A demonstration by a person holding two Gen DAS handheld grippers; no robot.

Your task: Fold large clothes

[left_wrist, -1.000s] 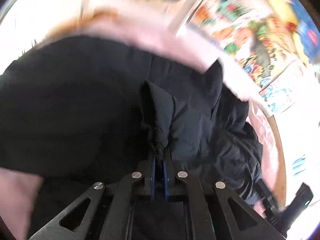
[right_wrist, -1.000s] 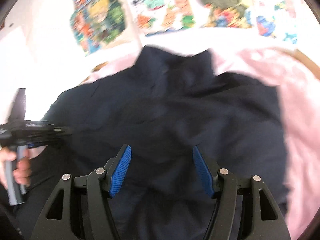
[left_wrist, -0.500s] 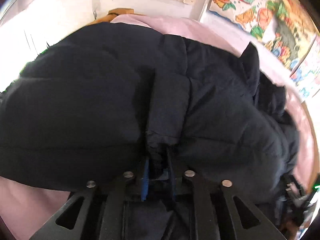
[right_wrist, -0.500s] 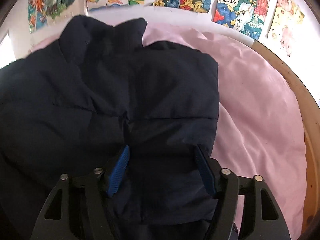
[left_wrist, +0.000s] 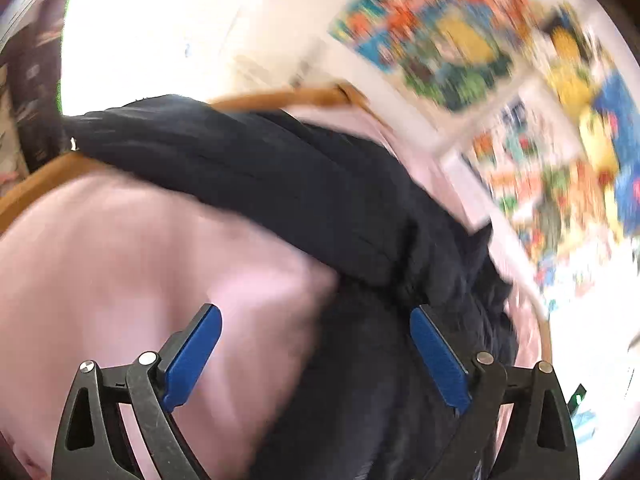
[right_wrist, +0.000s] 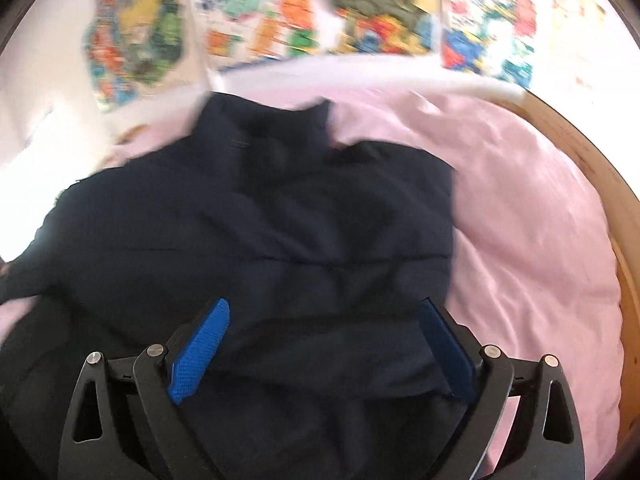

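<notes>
A dark navy padded jacket (right_wrist: pixel 280 232) lies on a pink bed sheet (right_wrist: pixel 528 232), its collar toward the wall. In the left wrist view the jacket (left_wrist: pixel 320 200) runs from upper left to lower right across the sheet (left_wrist: pixel 140 272). My left gripper (left_wrist: pixel 316 320) is open and empty, above the jacket's edge and the sheet. My right gripper (right_wrist: pixel 324 312) is open and empty, just above the jacket's lower part. Both views are blurred by motion.
A wooden bed frame (right_wrist: pixel 592 168) curves around the right side of the sheet and shows in the left wrist view (left_wrist: pixel 288 96). Colourful posters (right_wrist: pixel 320 8) cover the white wall behind the bed. A bright window (left_wrist: pixel 152 32) is at the left.
My left gripper has opened and let go of the jacket fold it was pinching, and swung left over the sheet. My right gripper stayed open and pulled back a little.
</notes>
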